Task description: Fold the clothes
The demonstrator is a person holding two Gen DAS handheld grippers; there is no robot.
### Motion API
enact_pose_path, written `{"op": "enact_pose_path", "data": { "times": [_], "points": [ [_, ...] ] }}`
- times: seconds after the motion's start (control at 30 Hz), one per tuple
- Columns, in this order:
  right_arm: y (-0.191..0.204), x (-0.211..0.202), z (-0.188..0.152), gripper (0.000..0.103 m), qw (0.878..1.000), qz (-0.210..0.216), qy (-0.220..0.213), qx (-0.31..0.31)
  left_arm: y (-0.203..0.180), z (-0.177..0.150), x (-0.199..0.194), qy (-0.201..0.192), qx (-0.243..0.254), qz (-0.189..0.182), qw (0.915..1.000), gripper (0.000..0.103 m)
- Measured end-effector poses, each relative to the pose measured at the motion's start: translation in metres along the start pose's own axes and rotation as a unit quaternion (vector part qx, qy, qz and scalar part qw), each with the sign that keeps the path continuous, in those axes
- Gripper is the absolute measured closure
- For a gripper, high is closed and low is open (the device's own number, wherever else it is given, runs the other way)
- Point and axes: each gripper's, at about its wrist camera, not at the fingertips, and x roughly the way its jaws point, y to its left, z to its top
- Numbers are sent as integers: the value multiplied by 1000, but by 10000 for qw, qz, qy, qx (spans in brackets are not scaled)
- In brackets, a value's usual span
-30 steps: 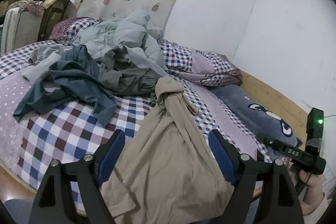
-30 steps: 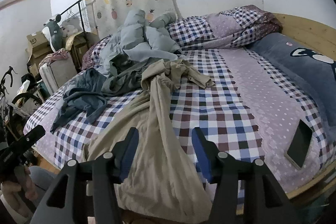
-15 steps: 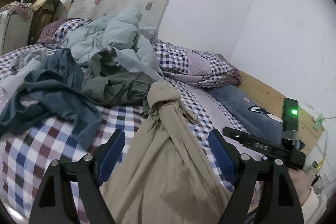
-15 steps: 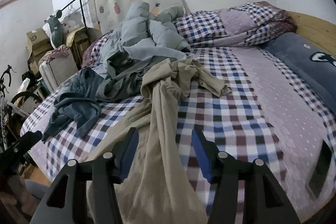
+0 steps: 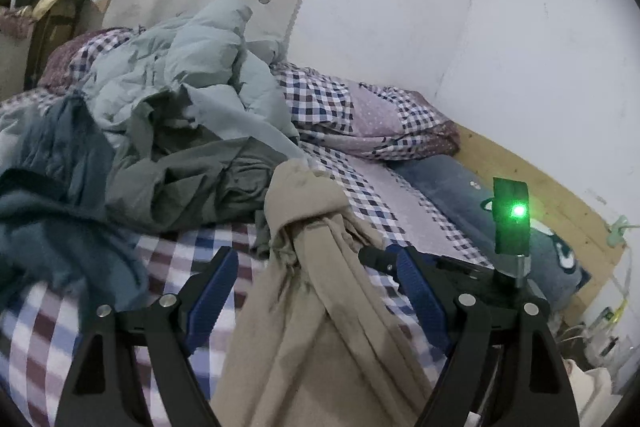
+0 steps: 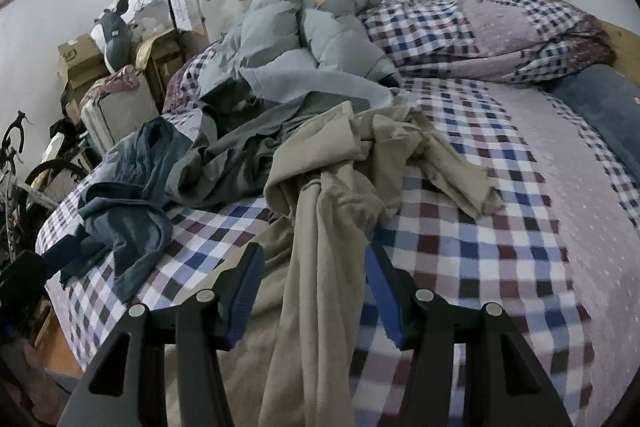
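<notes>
A long beige garment (image 5: 312,347) lies crumpled on the checked bed (image 5: 192,255), its bunched top end toward the pile of clothes. My left gripper (image 5: 316,287) hovers over it, open, blue pads wide on either side of the cloth and not pressing it. My right gripper (image 6: 314,287) is open too, astride the same beige garment (image 6: 320,227). In the left wrist view the right gripper's body, with its green light (image 5: 514,219), sits close on the right. A teal garment (image 6: 128,211) and a grey-green one (image 6: 240,163) lie to the left.
A light blue duvet (image 6: 304,67) is heaped at the back, with a folded checked quilt (image 6: 480,31) and a dark blue pillow (image 6: 608,107) to the right. Boxes (image 6: 80,63) and a bicycle (image 6: 16,147) stand beyond the bed's left edge. White walls close in behind.
Both grippers have moved forward over the bed toward the bunched top of the beige garment, drawing closer together. Their jaws stand as wide as before.
</notes>
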Motion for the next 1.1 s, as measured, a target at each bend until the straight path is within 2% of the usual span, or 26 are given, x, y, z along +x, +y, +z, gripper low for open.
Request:
{"op": "enact_pose_path", "data": {
  "times": [0.13,0.23,0.37,0.6,0.77,0.83,1.1],
  "points": [
    [-5,22,8,53,10000,50,36,-16,3,11,32,18,83,47,10000,18],
    [-12,30,8,54,9998,123,-8,137,8,15,57,23,145,73,9999,18],
    [-21,39,7,58,9993,186,65,324,14,11,85,90,160,101,9998,18],
    [-20,48,8,65,9996,158,164,161,19,0,125,431,313,194,9984,19],
    [-18,56,7,70,9995,113,276,65,29,1,144,636,148,244,9976,31],
    [-21,58,6,70,9994,119,308,112,32,3,150,702,73,243,9972,43],
    [-29,63,3,71,9989,130,401,225,34,4,174,1020,6,272,9944,60]
  ]
}}
